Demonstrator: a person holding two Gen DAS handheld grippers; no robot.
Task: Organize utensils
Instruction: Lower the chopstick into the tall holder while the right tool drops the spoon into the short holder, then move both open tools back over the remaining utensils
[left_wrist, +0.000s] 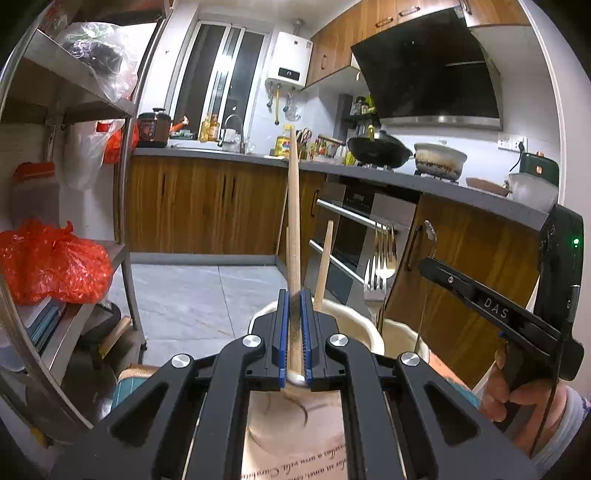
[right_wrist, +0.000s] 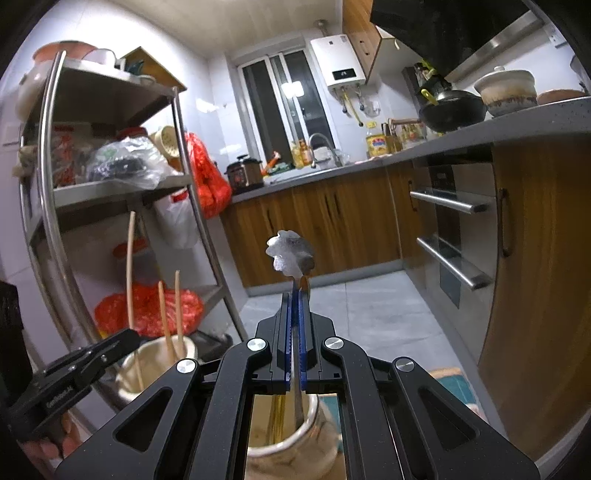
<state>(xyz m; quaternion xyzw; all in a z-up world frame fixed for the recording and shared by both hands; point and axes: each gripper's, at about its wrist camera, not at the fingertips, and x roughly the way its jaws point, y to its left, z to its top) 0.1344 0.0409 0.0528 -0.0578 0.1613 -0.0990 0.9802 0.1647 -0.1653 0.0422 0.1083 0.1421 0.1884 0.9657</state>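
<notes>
The left hand-held gripper (left_wrist: 294, 295) is closed on a wooden chopstick (left_wrist: 294, 206), which stands nearly upright between the blue pads. The chopstick's lower end sits above the left cream jar (left_wrist: 354, 314), whose rim shows just beyond the fingertips; most of this jar is hidden behind the gripper body. A second chopstick (left_wrist: 324, 262) leans out of that jar, just right of the held one. Further right, a metal fork (left_wrist: 382, 262) stands tines up over a second jar (left_wrist: 402, 332); its handle is hidden, so which jar holds it cannot be told. The right hand-held gripper (left_wrist: 480, 295) enters at the frame edge, with a hand (left_wrist: 517, 398) cut off below it.

In the right wrist view, the left jar (right_wrist: 147, 369) holds three chopsticks (right_wrist: 168, 317). The right hand-held gripper (right_wrist: 295, 306) is closed on a metal utensil handle (right_wrist: 291, 254) with a scalloped, blurred end. Its lower part runs down into the right cream jar (right_wrist: 291, 443); the working end is hidden inside.
</notes>
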